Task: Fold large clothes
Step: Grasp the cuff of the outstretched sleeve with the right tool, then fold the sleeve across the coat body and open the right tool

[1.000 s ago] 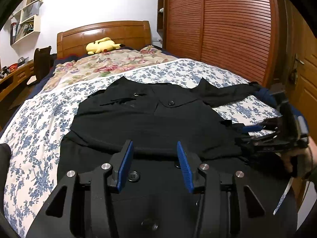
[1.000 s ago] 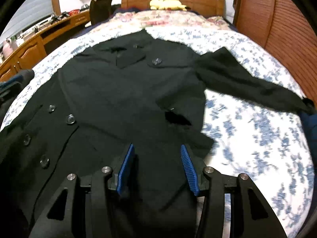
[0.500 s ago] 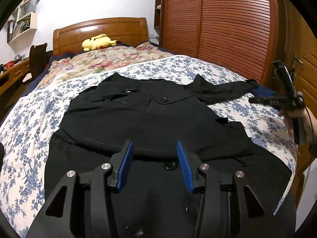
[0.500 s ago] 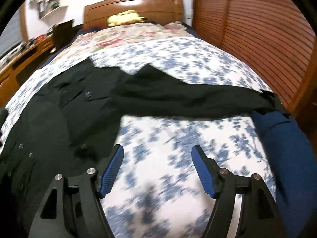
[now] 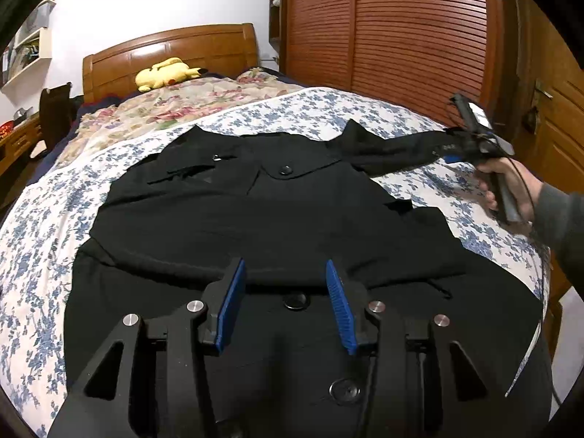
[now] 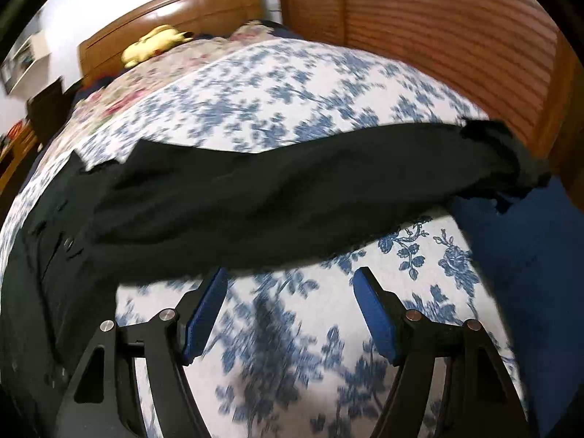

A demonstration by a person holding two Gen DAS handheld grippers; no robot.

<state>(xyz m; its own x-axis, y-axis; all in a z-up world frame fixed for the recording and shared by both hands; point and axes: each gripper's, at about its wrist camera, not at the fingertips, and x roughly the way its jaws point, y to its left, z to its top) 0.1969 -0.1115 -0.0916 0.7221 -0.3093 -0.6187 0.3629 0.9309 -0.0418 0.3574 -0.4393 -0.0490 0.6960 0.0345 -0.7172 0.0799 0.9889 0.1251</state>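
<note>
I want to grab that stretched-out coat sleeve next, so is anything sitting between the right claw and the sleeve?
Nothing visible does. The right claw stands open just short of the black sleeve, with only bare floral bedspread under and between its pads. The blue cloth lies off to the side, by the cuff.

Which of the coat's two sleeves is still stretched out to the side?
The sleeve near the wardrobe, beside the right hand-held gripper; the other lies folded across the coat.

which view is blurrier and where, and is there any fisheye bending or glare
Right wrist view: motion blur smears the floral bedsheet near the open right gripper, while the black coat sleeve stays fairly readable. Left wrist view: sharp, edges bent by fisheye with dark corners, wardrobe slats curving. Glare: only a sheen on the headboard.
</note>
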